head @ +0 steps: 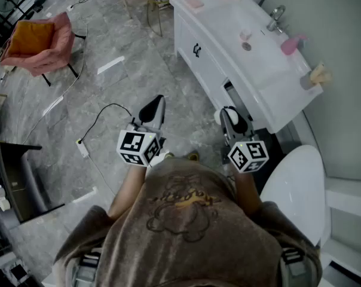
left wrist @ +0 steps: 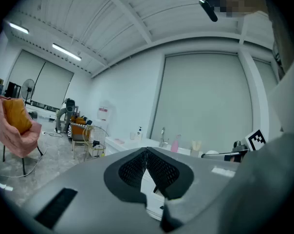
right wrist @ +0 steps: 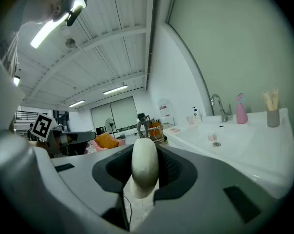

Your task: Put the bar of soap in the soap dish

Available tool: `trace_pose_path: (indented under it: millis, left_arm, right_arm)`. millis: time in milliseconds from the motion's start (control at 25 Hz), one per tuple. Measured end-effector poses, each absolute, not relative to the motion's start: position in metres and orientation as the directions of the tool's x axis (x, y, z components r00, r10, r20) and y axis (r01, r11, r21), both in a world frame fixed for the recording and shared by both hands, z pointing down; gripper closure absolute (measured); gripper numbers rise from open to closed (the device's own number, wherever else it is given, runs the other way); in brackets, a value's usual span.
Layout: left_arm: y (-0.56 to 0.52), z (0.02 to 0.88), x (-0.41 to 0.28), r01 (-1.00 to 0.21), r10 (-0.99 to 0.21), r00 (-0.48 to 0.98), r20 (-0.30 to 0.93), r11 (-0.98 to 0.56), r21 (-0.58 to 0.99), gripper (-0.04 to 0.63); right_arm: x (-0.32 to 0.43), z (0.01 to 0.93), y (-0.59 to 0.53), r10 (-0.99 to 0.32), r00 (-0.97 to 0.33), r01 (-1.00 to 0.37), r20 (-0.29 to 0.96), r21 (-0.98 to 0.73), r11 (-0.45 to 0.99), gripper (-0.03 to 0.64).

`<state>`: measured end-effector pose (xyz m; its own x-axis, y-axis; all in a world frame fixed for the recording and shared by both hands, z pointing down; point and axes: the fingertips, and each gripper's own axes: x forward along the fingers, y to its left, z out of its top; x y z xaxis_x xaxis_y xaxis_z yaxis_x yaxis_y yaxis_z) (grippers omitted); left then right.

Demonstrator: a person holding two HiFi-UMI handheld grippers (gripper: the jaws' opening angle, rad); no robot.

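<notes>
A: What sat at our far left?
B: A pink armchair [head: 40, 43] with an orange cushion [head: 31, 37], well apart from us on the grey floor [head: 138, 58]. It had no part in the job.
A: And our left claw [head: 156, 103]?
B: We carried it nearly level at our waist, its jaws closed together on nothing. We judged it was kept shut and out of the way because one hand was enough here.
A: The right claw [head: 234, 117]?
B: That one had the bar of soap [right wrist: 145, 165] — a white oval standing on edge between the jaws, which pressed on its flat faces and so stood part-way open. We thought a grip across the broad sides made it less likely to slip, though a smooth bar could squirt out under a hard squeeze.
A: Where was it meant to go?
B: To the white desk [head: 228, 37] ahead and to our right. A flat pink thing [head: 194, 2] lay at its far end — likely the soap dish, though we couldn't be sure from there. Further right stood the tap [head: 277, 15], a pink bottle [head: 291, 43] and a cup of brushes [head: 315, 76].
A: How far along were we?
B: The soap was in hand but well apart from the desk, so we reckoned the carry and the set-down were both yet to do.
</notes>
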<state>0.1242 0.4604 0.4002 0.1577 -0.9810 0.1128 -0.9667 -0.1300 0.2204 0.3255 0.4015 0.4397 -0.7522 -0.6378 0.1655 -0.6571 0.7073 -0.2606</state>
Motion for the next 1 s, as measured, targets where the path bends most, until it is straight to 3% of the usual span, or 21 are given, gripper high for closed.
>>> trace_pose_path:
  millis: [1000]
  left_arm:
    - [0.431, 0.41, 0.163, -0.974, -0.987, 0.115, 0.114, -0.089, 0.208, 0.592]
  right_arm:
    - [0.352, 0.444, 0.369, -0.535, -0.837, -0.545, 0.116, -0.267, 0.794, 0.502]
